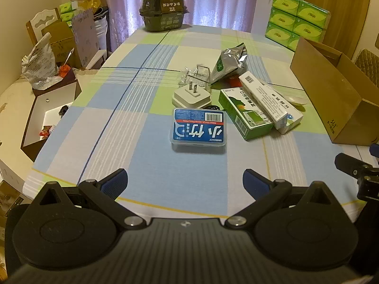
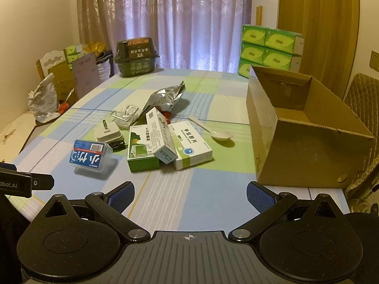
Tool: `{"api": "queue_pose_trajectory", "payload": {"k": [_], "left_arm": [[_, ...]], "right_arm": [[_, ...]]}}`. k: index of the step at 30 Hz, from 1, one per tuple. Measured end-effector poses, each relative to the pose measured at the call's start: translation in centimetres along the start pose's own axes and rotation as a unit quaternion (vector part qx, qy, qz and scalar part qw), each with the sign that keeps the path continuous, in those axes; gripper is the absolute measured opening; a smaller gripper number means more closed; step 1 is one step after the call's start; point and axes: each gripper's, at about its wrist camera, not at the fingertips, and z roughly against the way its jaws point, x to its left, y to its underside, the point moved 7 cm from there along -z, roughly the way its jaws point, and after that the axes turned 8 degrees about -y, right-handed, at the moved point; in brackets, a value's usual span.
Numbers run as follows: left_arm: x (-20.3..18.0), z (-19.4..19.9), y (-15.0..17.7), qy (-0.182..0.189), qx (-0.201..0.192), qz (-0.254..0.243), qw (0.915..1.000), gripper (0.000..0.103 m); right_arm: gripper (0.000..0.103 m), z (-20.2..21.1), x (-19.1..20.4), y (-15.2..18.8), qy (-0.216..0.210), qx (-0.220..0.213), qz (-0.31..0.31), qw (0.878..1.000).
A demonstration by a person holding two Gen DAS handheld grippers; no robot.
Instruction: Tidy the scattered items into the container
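Both the left gripper [image 1: 184,182] and the right gripper [image 2: 190,195] hung wide open above the checked tablecloth [image 1: 146,123], holding nothing. The blue floss box [image 1: 199,127] lay flat beside a white charger [image 1: 191,97], near the green carton [image 2: 139,149] and white cartons. The cardboard box [image 2: 296,146] stood open at the right.

My left gripper [image 1: 185,183] and right gripper [image 2: 190,196] look alike: matte black bodies with round housings, ribbed centre plates carrying a small crosshair mark, silver pivot screws, and blue textured pads [image 2: 259,197] on the fingers. White lettering ending "obot.AI" marks one side.
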Motion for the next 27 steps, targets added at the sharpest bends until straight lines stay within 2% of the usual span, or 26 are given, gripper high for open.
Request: {"api": "queue_pose_trajectory", "payload": {"k": [27], "left_arm": [[-0.43, -0.07, 0.23, 0.003, 0.003, 0.000, 1.0000, 0.102]], "right_arm": [[0.103, -0.50, -0.57, 0.46, 0.008, 0.019, -0.013, 1.000]]}}
